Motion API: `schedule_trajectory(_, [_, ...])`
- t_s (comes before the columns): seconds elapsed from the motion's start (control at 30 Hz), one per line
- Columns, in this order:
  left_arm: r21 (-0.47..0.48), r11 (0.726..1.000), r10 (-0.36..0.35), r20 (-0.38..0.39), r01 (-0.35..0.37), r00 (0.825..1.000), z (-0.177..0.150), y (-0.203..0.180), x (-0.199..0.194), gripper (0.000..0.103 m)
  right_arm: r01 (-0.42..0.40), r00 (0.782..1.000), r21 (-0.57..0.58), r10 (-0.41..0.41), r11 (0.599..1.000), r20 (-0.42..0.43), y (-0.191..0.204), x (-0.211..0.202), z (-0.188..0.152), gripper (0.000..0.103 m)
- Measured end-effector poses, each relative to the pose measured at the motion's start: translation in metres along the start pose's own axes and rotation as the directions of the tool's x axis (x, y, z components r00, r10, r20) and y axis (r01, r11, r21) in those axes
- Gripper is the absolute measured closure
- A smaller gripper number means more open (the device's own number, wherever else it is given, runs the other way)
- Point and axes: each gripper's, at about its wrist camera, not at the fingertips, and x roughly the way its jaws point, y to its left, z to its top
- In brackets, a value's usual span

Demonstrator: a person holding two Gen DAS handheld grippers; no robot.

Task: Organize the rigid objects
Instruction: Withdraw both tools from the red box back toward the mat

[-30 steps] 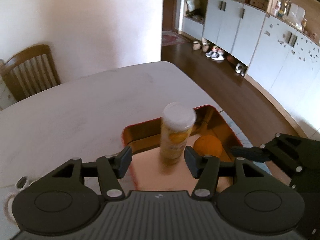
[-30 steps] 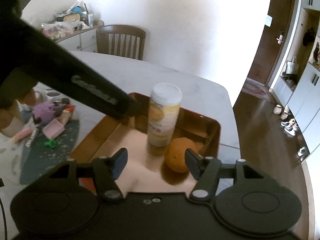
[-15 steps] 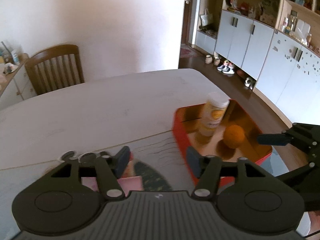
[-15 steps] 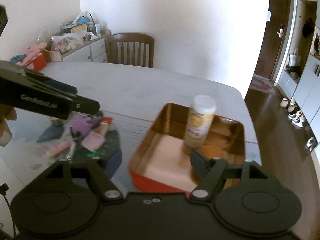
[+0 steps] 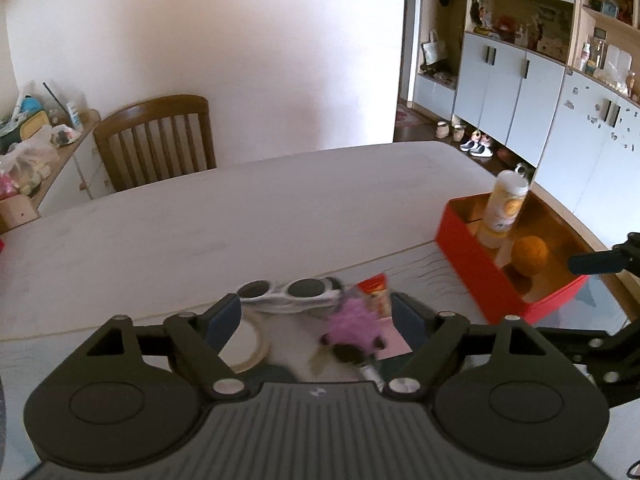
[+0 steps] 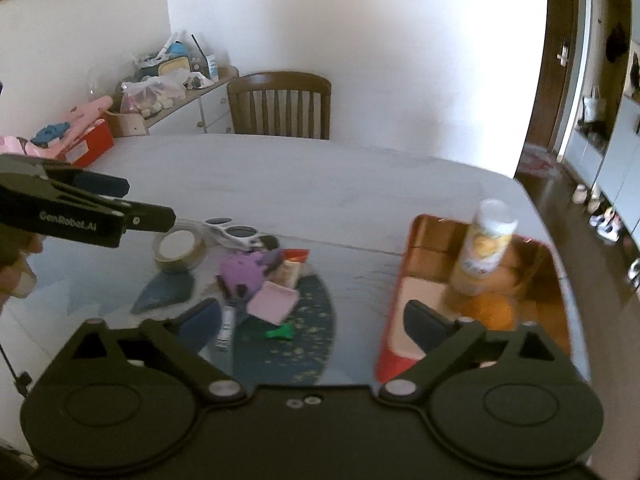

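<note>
- Between the spread fingers of the left gripper [image 5: 316, 316]: nothing held; jaws wide apart, hovering over a pile of small stuff.
- Under it, 1 purple plush toy [image 5: 354, 326], blurred; 1 pair of white sunglasses [image 5: 290, 294] just beyond, 1 tape roll [image 5: 250, 346] to the left.
- Right gripper [image 6: 314, 320] also wide apart, empty, above the gap btw pile & red tray [image 6: 394, 320].
- Pile seen from right cam: 1 pink lidded box [image 6: 272, 304], 1 green bit [image 6: 280, 333], 1 snack packet [image 6: 290, 268], 1 metal item [image 6: 226, 330] too blurred to name; all on/near a dark round mat [image 6: 308, 344].
- Tray sits on the table [image 5: 200, 216] well right of pile; holds 2 things: 1 upright white-lidded can [image 5: 505, 210], 1 orange [image 5: 530, 252] just beside it.
- 1 wooden chair [image 5: 154, 140] at far side.
</note>
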Motion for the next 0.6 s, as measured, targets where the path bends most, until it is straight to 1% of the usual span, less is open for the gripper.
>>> schedule_trajectory(0.3, [-0.011, 1.0, 0.011, -0.016, -0.012, 1.0, -0.02, 0.047, 0.013, 0.02, -0.03, 0.999, 0.07, 0.033, 0.997, -0.033, 0.035, 0.023, 0.0, 0.0])
schedule_trajectory(0.47, [-0.017, 1.0, 0.017, -0.035, -0.017, 0.999, -0.032, 0.068, 0.033, 0.02, -0.027, 0.997, 0.043, 0.03, 0.999, -0.072, 0.063, 0.044, -0.002, 0.0])
schedule_trajectory(0.53, [-0.014, 1.0, 0.026, -0.048, -0.027, 0.999, -0.037, 0.074, 0.044, 0.02, -0.009, 0.996, 0.025, 0.011, 1.0, -0.084, 0.074, 0.053, -0.002, 0.0])
schedule_trajectory(0.6, [-0.011, 1.0, 0.02, -0.062, -0.021, 0.998, -0.042, 0.08, 0.056, 0.02, 0.006, 0.995, 0.016, -0.005, 1.0, -0.098, 0.082, 0.063, -0.003, 0.0])
